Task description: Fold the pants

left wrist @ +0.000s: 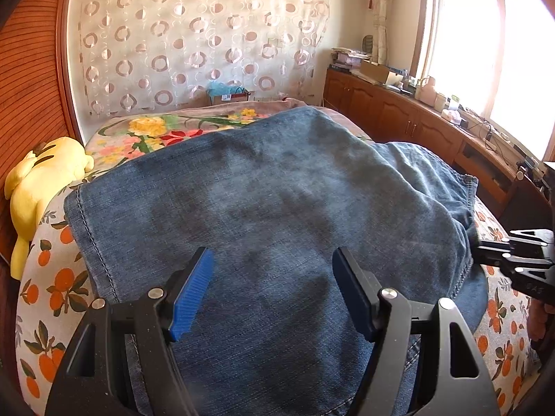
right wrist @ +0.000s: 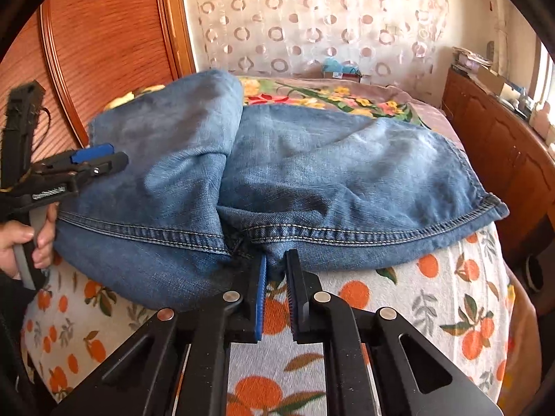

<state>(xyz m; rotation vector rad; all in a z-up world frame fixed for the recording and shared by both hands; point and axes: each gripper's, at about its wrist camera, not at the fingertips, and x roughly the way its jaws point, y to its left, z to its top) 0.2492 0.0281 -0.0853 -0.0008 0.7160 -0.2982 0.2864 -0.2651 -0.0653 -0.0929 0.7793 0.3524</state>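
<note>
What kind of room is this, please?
Most likely a bedroom in a home: the jeans lie on a bed with a fruit-print cover, a yellow plush toy beside a wooden headboard, and a curtain.

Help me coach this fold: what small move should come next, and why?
Probably close the right gripper on the jeans: its fingers straddle the near seam edge with a small gap. The left gripper hangs wide open over the denim, holding nothing, so the right must secure the cloth first.
</note>
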